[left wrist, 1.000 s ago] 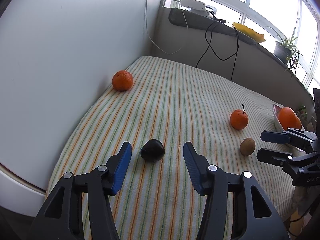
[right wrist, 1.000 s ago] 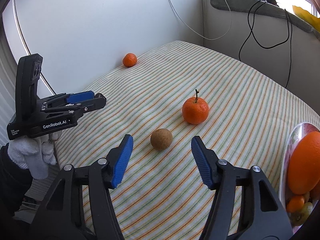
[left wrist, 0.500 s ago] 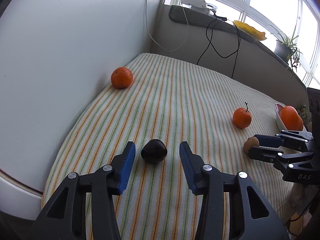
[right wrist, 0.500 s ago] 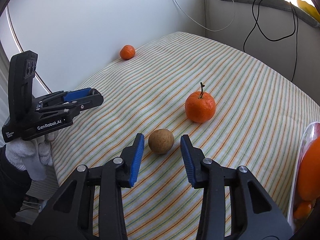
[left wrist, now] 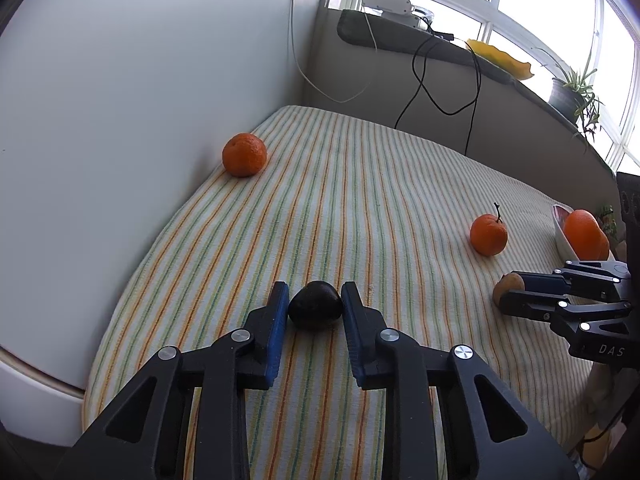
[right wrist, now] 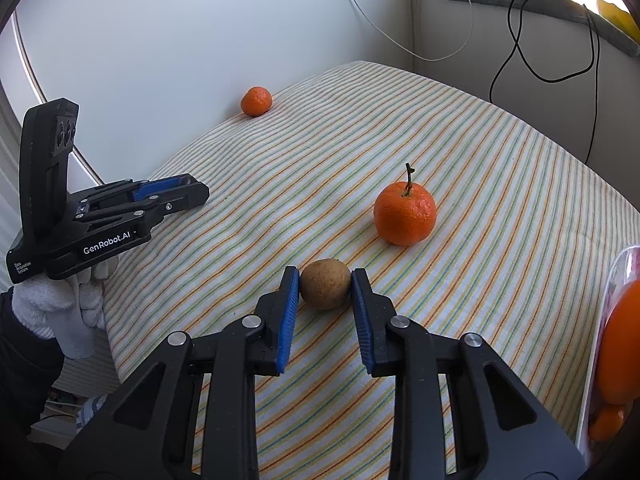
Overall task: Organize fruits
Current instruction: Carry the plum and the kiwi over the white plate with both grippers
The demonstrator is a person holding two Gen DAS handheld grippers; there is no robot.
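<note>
Left wrist view: left gripper (left wrist: 315,307) clamped on a dark fruit (left wrist: 315,305) near the desk's (left wrist: 360,184) front edge, long axis across the jaws, blunt tip up and away; jaws just closed in from wide apart, fruit between them throughout. Tangerine (left wrist: 244,155) at the left edge by the wall; stemmed tangerine (left wrist: 488,234) toward the right edge. Right wrist view: right gripper (right wrist: 325,286) pinching a brown fruit (right wrist: 325,283), roundish, long axis hard to tell; jaws likewise just closed on it. Dish (right wrist: 600,312) of oranges at the right edge.
</note>
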